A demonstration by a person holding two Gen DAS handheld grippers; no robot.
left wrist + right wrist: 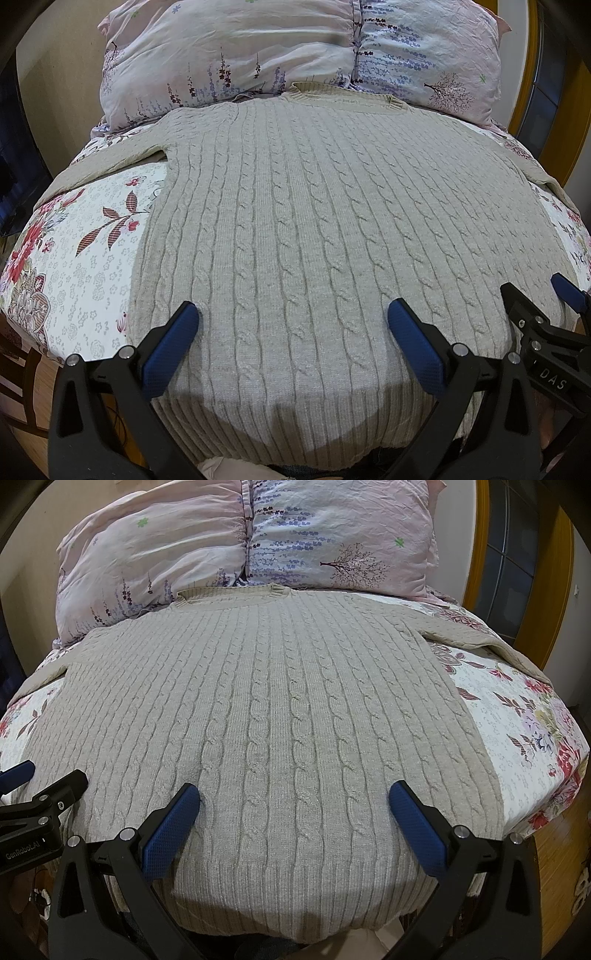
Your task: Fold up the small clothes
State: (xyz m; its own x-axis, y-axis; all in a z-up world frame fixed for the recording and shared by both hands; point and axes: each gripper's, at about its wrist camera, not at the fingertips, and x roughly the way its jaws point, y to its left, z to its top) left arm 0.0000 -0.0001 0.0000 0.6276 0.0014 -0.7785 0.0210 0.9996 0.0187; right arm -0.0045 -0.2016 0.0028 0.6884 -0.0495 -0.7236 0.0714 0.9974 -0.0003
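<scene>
A beige cable-knit sweater [314,221] lies flat and spread out on the bed, collar toward the pillows, hem toward me; it also shows in the right wrist view [258,709]. Its sleeves run off to the left [110,158] and right [480,638]. My left gripper [293,317] is open, blue pads wide apart, just above the sweater near the hem's left half. My right gripper [295,795] is open and empty above the hem's right half; it also shows in the left wrist view [535,295]. The left gripper appears at the left edge of the right wrist view [44,786].
The floral bedspread [81,258] shows on both sides of the sweater. Two pale floral pillows [295,55] lie behind the collar. A wooden door frame [554,590] stands at the right. Wooden floor [554,867] lies beside the bed's edge.
</scene>
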